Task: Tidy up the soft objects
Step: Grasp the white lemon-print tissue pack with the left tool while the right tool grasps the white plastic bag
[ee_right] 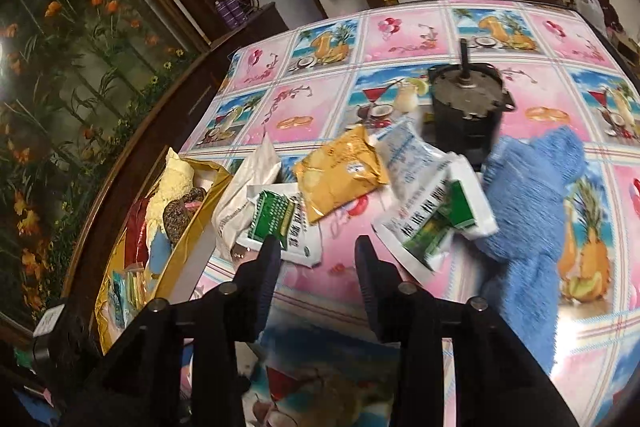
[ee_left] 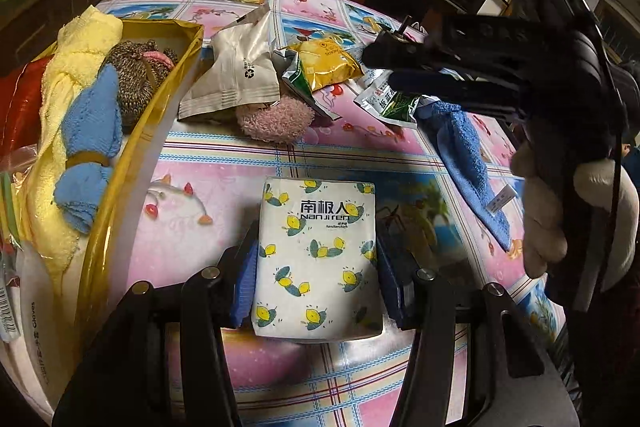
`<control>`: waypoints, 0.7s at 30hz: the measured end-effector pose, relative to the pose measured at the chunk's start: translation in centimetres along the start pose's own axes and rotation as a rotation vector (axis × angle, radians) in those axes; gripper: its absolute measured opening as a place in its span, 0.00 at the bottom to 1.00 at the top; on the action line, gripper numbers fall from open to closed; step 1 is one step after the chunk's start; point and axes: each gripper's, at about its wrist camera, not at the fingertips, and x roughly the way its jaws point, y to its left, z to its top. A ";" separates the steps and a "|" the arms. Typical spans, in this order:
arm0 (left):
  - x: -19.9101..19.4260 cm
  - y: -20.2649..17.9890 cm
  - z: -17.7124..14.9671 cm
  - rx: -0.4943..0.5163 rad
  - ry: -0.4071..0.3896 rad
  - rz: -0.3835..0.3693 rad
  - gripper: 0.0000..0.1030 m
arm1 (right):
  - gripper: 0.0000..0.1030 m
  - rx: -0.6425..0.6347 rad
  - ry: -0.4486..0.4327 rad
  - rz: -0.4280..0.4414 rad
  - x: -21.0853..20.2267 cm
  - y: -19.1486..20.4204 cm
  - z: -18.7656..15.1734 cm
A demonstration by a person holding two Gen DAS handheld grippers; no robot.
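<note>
Nearest your left gripper [ee_left: 316,259], a lemon-printed tissue pack [ee_left: 318,259] is clamped between the blue pads [ee_left: 245,283], which press on both of its long sides; whether it rests on the patterned tablecloth [ee_left: 200,195] or is just lifted cannot be told. Your right gripper [ee_right: 316,247] hovers with its fingers apart and nothing between them, above bare cloth just short of the sachets. Progress, judged from the layout: the gold box [ee_left: 168,107] at 9 o'clock in the left view already holds a yellow towel [ee_left: 76,67], blue cloths [ee_left: 94,115] and a knitted brown piece [ee_left: 136,71], so roughly half the soft items appear stowed. Left to move: the tissue pack in your grip, a pink fluffy puff [ee_left: 274,117] at 12 o'clock, and a blue towel [ee_left: 464,151] at 2 o'clock, seen blurred at 3 o'clock in the right view. Obstacles: a white foil pouch [ee_left: 236,75], a yellow snack packet [ee_left: 326,61] and green-and-white sachets [ee_right: 280,223] lie scattered around the puff; the pouch overlaps it. One sachet [ee_right: 432,223] touches the towel's edge. A dark motor-like part [ee_right: 466,103] stands at 1 o'clock in the right view, just beyond the towel.
</note>
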 end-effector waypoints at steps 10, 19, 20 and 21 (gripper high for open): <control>-0.1 0.0 -0.2 -0.006 0.000 -0.027 0.50 | 0.42 -0.176 0.006 -0.141 4.3 5.5 1.5; 0.0 0.0 -0.1 -0.015 -0.002 -0.032 0.50 | 0.54 -0.349 0.007 -0.158 7.3 9.6 2.6; 0.0 0.1 -0.1 -0.016 -0.003 -0.032 0.50 | 0.54 -0.379 0.044 -0.176 8.4 9.8 2.4; 0.0 0.1 -0.1 -0.017 -0.004 -0.032 0.50 | 0.54 -0.406 0.066 -0.196 9.2 10.0 2.3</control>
